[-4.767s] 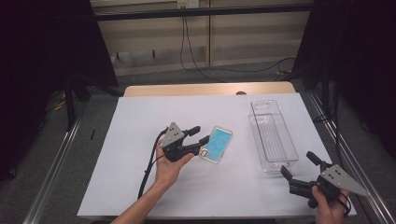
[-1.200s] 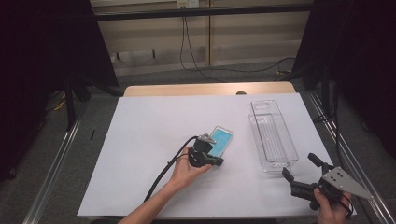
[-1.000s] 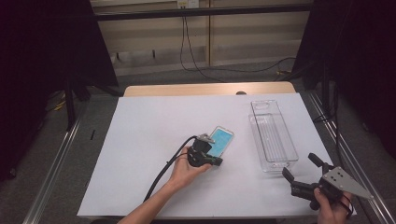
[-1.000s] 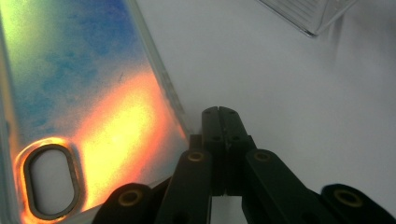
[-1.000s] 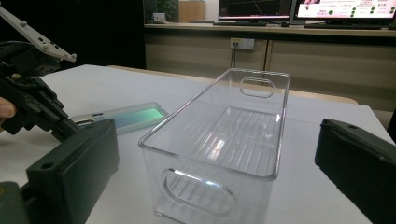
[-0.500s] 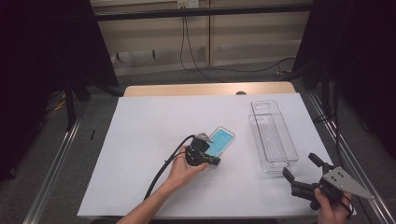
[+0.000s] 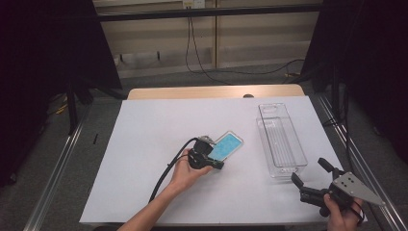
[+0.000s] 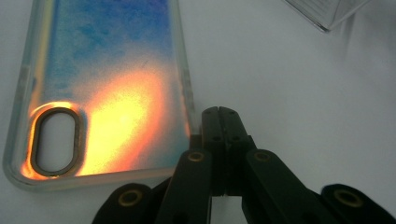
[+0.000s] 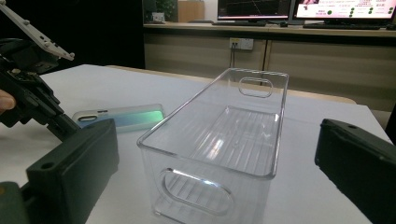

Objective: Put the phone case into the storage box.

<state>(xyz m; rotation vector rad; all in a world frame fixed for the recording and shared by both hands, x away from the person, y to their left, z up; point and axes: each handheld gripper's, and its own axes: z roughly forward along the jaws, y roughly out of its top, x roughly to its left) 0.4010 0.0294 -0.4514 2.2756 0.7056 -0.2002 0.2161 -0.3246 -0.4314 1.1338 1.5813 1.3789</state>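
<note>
One phone case (image 7: 226, 146) — translucent, blue-tinted, with an oval camera cut-out — lies flat on the white table cover (image 7: 144, 134), a little right of centre and angled so its far end points toward the bin. In the left gripper view the case (image 8: 102, 88) glows blue at the far end and orange near the cut-out, which sits at the near corner.

One left gripper (image 7: 211, 161), held in the person's left hand (image 7: 185, 173), rests low at the case's near end. In its own view the left gripper (image 8: 220, 116) has both black jaws pressed together, tips meeting, nothing between them; they sit on the cover just beside the case's long edge, at or almost at the rim — whether they touch it cannot be told. One black cable (image 7: 168, 168) trails from it back along the forearm.

One clear plastic bin (image 7: 281, 139), long and rectangular, with an oval handle hole at each end, stands empty to the right of the case, close but apart.

One right gripper (image 7: 308, 183), held in the right hand (image 7: 339, 214) at the near right corner of the table, carries a grey three-cornered plate. Its jaws stand wide apart and hold nothing; in its own view the right gripper (image 9: 215, 186) frames the bin (image 9: 219, 140) between the two jaws, with the case (image 9: 121, 116) beyond to the left.
</note>
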